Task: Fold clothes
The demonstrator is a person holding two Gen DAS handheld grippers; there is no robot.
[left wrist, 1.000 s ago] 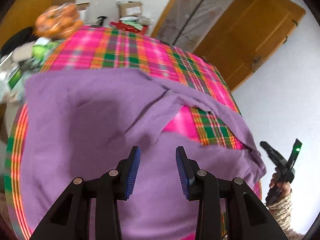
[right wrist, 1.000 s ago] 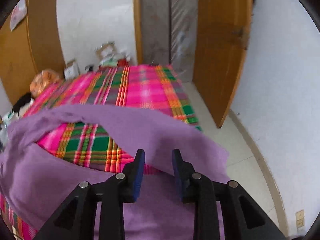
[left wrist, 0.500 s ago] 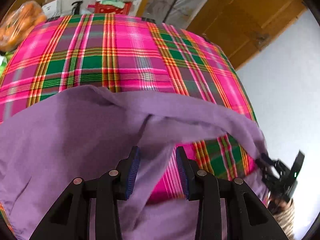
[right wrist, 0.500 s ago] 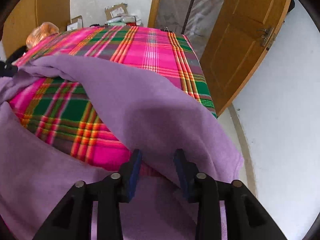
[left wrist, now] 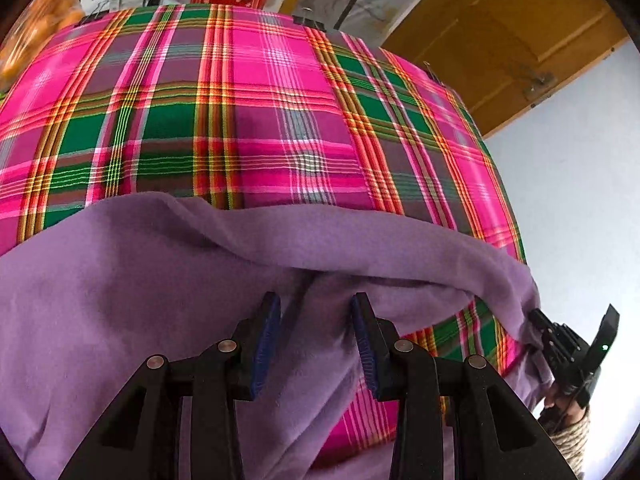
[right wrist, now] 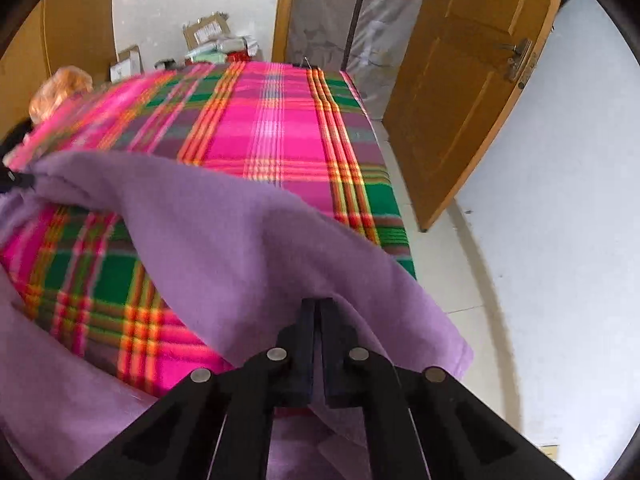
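Purple garment (left wrist: 120, 300) lies on the plaid-covered table (left wrist: 260, 128), one edge lifted in an arc: right gripper (right wrist: 316, 312) pinched tight on that edge, left gripper (left wrist: 316, 320) spread wide with cloth between its pads, unclamped; fold apparently midway, laying-down remains.
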